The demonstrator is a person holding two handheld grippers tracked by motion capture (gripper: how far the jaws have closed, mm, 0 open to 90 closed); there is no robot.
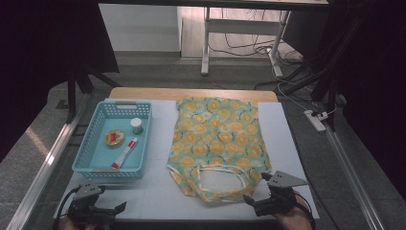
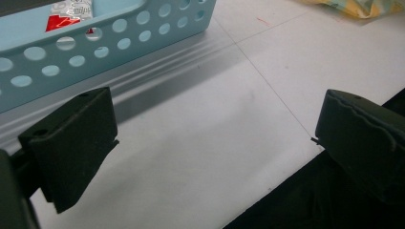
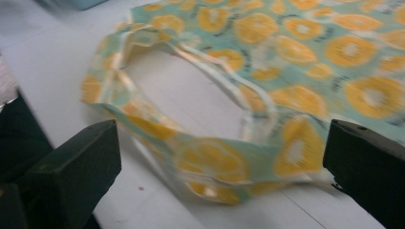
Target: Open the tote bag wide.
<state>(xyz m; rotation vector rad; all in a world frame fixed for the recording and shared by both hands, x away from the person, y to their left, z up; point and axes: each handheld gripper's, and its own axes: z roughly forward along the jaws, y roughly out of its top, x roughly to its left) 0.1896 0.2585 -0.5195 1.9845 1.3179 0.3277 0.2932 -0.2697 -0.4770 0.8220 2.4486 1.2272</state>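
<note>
A green cloth bag with orange-slice print (image 1: 217, 139) lies flat on the white table mat (image 1: 158, 143), its handles (image 1: 221, 182) toward the near edge. My right gripper (image 1: 258, 201) is at the near right, open, just in front of the handles (image 3: 210, 162), nothing between its jaws. My left gripper (image 1: 117, 208) sits at the near left edge, open and empty, in front of a light blue basket (image 1: 91, 153). The basket wall (image 2: 110, 45) is close ahead in the left gripper view. In the basket lie a red and white tube (image 1: 124, 153), a small white jar (image 1: 137, 125) and a round yellow tin (image 1: 114, 138).
The mat's near edge (image 2: 267, 186) runs just under my left gripper. Metal rails flank the table on both sides. A white desk frame and cables stand on the floor beyond the table. A power strip (image 1: 316, 120) lies on the floor at the right.
</note>
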